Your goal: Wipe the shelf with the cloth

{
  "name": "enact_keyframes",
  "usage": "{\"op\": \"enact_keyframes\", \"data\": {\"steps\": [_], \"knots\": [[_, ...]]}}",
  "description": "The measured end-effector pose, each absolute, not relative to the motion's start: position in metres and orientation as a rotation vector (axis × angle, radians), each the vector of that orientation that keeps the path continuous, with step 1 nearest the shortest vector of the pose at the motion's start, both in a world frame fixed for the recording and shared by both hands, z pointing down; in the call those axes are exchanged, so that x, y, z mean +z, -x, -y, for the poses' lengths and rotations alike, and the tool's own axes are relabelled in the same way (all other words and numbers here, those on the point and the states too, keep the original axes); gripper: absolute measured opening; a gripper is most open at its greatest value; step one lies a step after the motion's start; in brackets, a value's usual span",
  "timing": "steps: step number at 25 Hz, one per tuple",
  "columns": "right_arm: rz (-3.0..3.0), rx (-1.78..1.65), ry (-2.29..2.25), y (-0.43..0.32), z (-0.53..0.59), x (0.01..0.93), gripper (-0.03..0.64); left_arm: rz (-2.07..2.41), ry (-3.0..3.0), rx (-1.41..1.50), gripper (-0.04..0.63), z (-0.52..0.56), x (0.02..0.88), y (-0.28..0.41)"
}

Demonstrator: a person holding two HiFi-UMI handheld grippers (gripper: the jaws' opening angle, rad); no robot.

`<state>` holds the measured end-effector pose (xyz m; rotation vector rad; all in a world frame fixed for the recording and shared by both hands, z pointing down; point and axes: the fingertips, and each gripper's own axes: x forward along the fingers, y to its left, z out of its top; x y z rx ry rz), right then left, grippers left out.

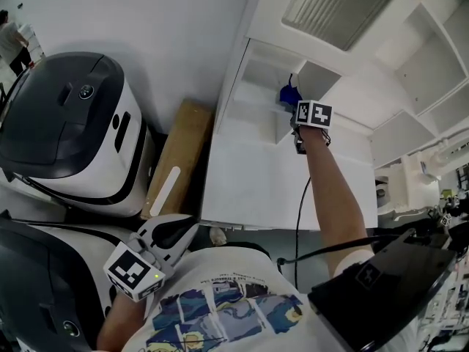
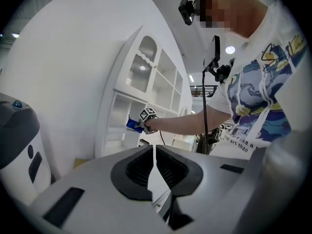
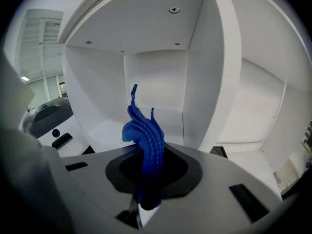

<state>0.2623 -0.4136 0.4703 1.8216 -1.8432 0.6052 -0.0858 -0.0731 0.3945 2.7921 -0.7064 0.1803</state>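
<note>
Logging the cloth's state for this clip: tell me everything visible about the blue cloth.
The cloth is bright blue with a ribbed, knitted-looking weave. It is bunched into a narrow twisted wad, and two thin tips poke up from it. The right gripper is shut on its lower part, so the wad stands up ahead of the jaws, pointing into an open white shelf compartment. Whether it touches any shelf surface cannot be told.

I judge this an indoor test hall or lab. A white shelf unit [image 1: 293, 182] stands against a plain wall [image 1: 168, 20]. Large black-and-white machines [image 1: 69, 123] fill the left of the head view. Ceiling lamps [image 2: 230, 49] glow at the left gripper view's upper right.
</note>
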Motion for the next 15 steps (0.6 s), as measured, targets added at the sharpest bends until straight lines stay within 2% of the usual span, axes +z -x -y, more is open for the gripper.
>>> {"op": "enact_keyframes", "data": {"steps": [15], "knots": [[1.93,0.671,-1.768,-0.215,0.415,0.488,0.067,0.77,-2.768,0.185,0.029,0.07,0.396,0.101]]}}
